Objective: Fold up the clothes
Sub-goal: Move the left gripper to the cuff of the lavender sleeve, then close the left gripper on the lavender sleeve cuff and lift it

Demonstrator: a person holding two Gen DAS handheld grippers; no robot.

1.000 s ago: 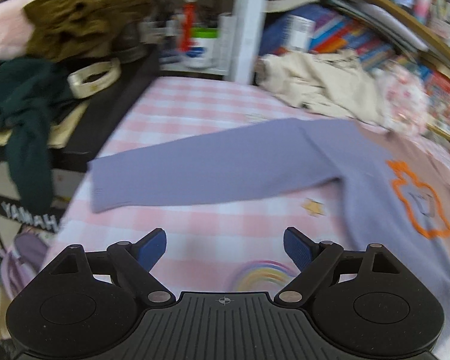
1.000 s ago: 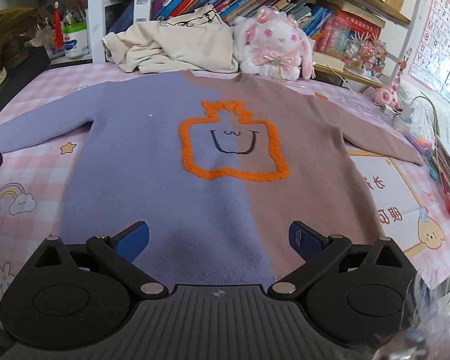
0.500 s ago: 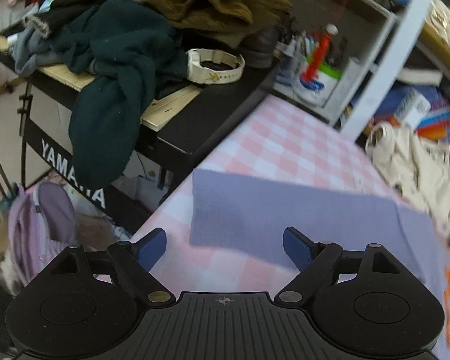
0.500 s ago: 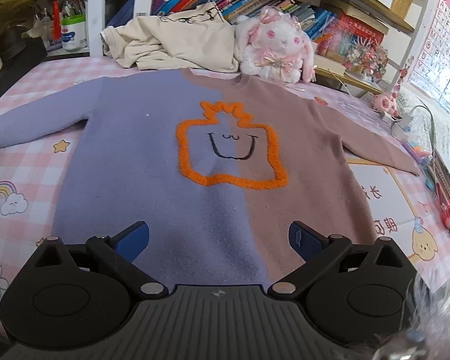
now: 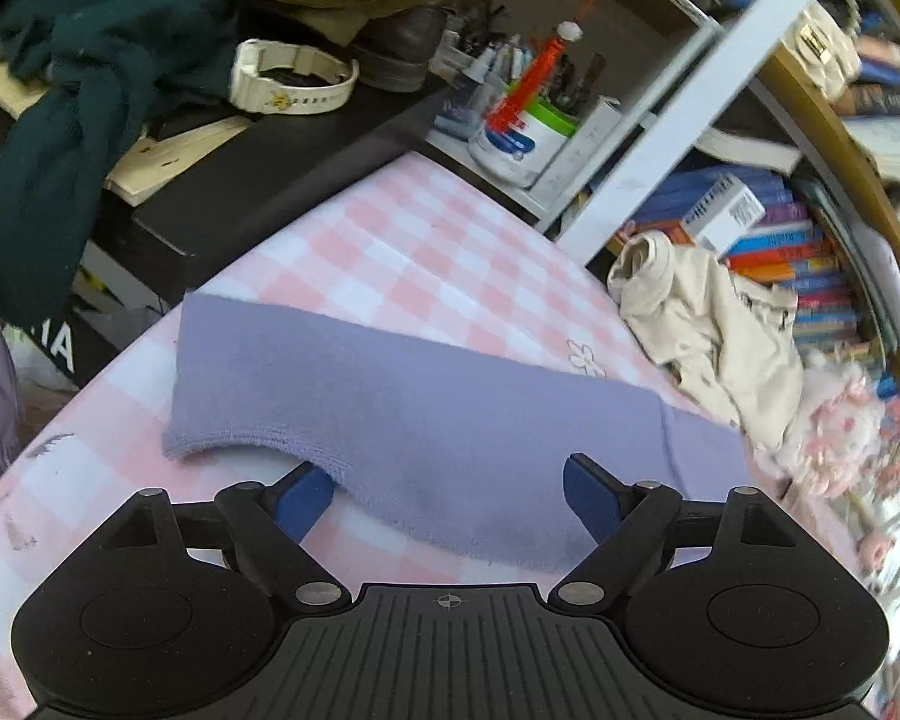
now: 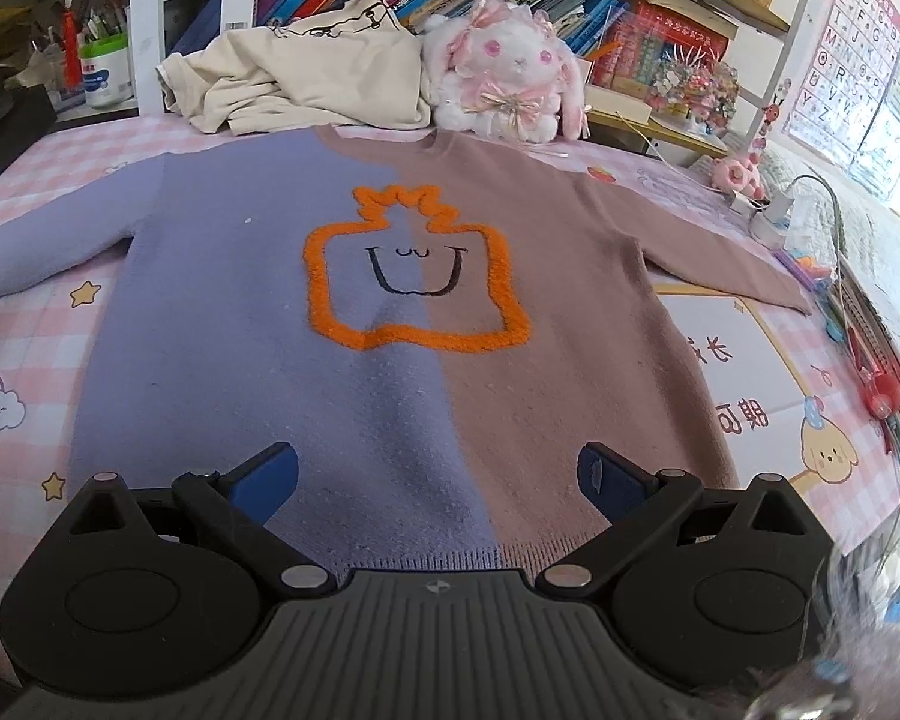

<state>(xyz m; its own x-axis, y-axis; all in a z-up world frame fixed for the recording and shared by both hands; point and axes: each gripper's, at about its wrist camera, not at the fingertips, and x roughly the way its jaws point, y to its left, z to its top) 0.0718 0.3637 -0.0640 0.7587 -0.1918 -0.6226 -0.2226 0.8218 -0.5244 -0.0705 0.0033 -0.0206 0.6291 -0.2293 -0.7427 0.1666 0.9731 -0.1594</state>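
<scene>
The sweater (image 6: 390, 312), half lilac and half brown with an orange outline on the chest, lies flat and face up on the pink checked table (image 6: 24, 324), both sleeves spread outward; no fold has been made. Its lilac sleeve (image 5: 426, 420) now fills the space directly ahead of the left gripper (image 5: 450, 495), where a second ago that gripper looked at the sleeve from well back and half a second ago the cuff was beyond its fingertips. The left gripper has closed in on the sleeve's near edge: its jaws are spread wide, the left finger (image 5: 303, 501) slipped under the lifted edge of the knit near the cuff, the right finger (image 5: 591, 495) lying over the cloth. Nothing is pinched yet. Judgement: this is the approach to a grasp on the sleeve, the opening move of folding it in across the body. The right gripper (image 6: 438, 483) has barely shifted over the same interval; it hovers just above the hem, jaws spread, holding nothing, with the sweater's body straight ahead of it. Beyond the sweater's collar, far ahead of the right gripper, sit a cream garment (image 6: 306, 84) and a plush rabbit (image 6: 510, 78), both clear of the fold path. Left of the left gripper, a dark green garment (image 5: 78, 78) hangs over a keyboard, apart from the work.
</scene>
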